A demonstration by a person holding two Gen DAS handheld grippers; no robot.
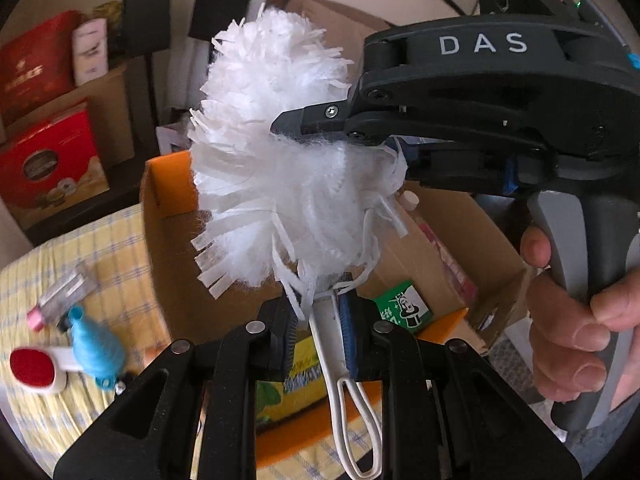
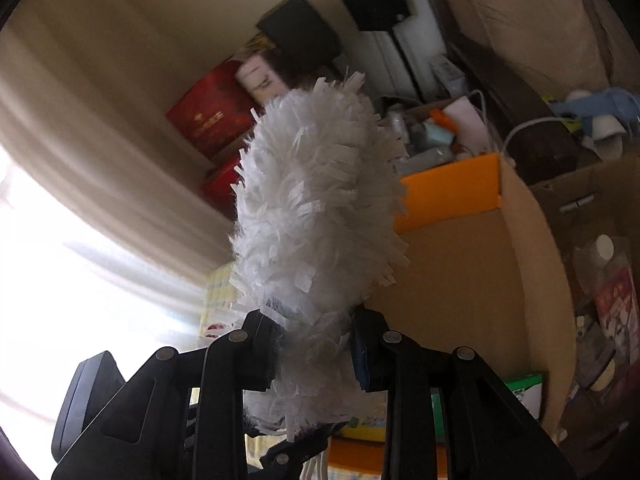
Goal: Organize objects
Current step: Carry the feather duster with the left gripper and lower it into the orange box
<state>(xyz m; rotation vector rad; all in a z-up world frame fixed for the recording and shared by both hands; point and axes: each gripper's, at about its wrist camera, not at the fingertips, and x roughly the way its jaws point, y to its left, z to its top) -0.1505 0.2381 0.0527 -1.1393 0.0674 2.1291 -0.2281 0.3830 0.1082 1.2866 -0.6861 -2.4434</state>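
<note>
Fluffy white duster with a white loop handle (image 1: 280, 152) held in the air by both tongs over an open cardboard box.

The left tongs (image 1: 324, 320) clamp narrowly on the duster's thin handle just below the fluffy head; the right tongs (image 2: 316, 344) pinch the fluffy head itself, seen from the left view as a black gripper marked DAS with a hand (image 1: 576, 320) on its grip. Beneath the duster stands the brown cardboard box with orange flaps (image 1: 168, 208). On the yellow checked table (image 1: 120, 248), near its left edge, lie a blue spool-like thing (image 1: 94, 344) and a white brush with a red pad (image 1: 34, 368).
</note>
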